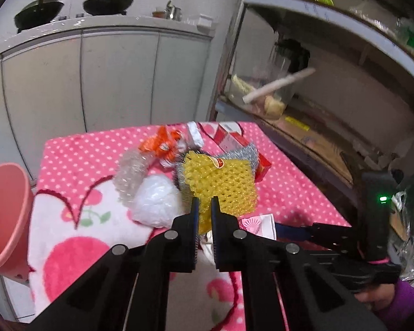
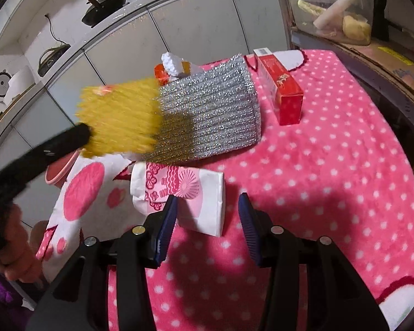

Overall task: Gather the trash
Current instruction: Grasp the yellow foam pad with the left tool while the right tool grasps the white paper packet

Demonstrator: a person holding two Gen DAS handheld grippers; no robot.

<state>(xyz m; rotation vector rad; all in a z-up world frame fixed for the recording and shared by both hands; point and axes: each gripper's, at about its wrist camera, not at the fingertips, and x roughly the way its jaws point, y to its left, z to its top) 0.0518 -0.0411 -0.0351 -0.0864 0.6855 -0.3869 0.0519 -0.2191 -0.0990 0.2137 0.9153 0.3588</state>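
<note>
My left gripper (image 1: 204, 207) is shut on a yellow foam net sleeve (image 1: 220, 182) and holds it lifted over the pink dotted blanket (image 1: 289, 182); in the right wrist view the sleeve (image 2: 118, 118) is blurred in the air. Under it lies a silver scouring cloth (image 2: 212, 110). My right gripper (image 2: 207, 201) is open around the near edge of a white and pink tissue pack (image 2: 185, 193). A red carton (image 2: 281, 88), an orange wrapper (image 1: 162, 143), a crushed clear bottle (image 1: 131, 171) and a white plastic wad (image 1: 157, 201) lie on the blanket.
A pink bin (image 1: 5, 215) stands at the table's left edge. White cabinets (image 1: 110, 77) with woks (image 1: 107, 2) stand behind. A metal shelf rack (image 1: 331, 88) with a bag and a white roll stands to the right.
</note>
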